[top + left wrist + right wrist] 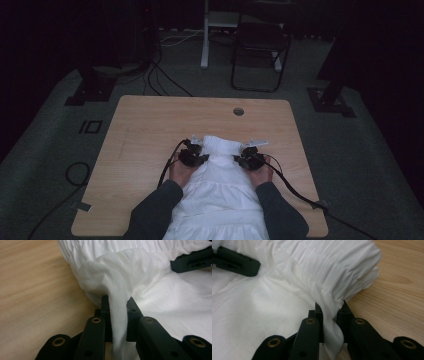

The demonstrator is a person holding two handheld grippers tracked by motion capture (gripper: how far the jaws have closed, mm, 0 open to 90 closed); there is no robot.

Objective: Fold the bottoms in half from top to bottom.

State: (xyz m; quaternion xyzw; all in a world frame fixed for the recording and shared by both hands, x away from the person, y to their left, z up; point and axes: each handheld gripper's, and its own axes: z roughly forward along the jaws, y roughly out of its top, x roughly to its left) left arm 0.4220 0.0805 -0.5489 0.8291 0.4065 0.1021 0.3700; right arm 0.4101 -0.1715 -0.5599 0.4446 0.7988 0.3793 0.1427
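Here the left hand-held gripper [196, 159] is clamped on a pinch of the white garment [220, 190] just below its gathered elastic band [220, 145], at the cloth's left edge. The garment lies flat on the wooden table [150, 125], its hem hanging over the near edge. The right hand-held gripper [245, 161] grips the matching fold on the opposite side, likely so both corners lift evenly for folding.

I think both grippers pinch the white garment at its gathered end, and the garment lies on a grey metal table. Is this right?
Not quite. The table is light wood, not grey metal, as the high view shows. The rest holds: the left gripper and the right gripper each pinch a fold of the white garment near its gathered end.
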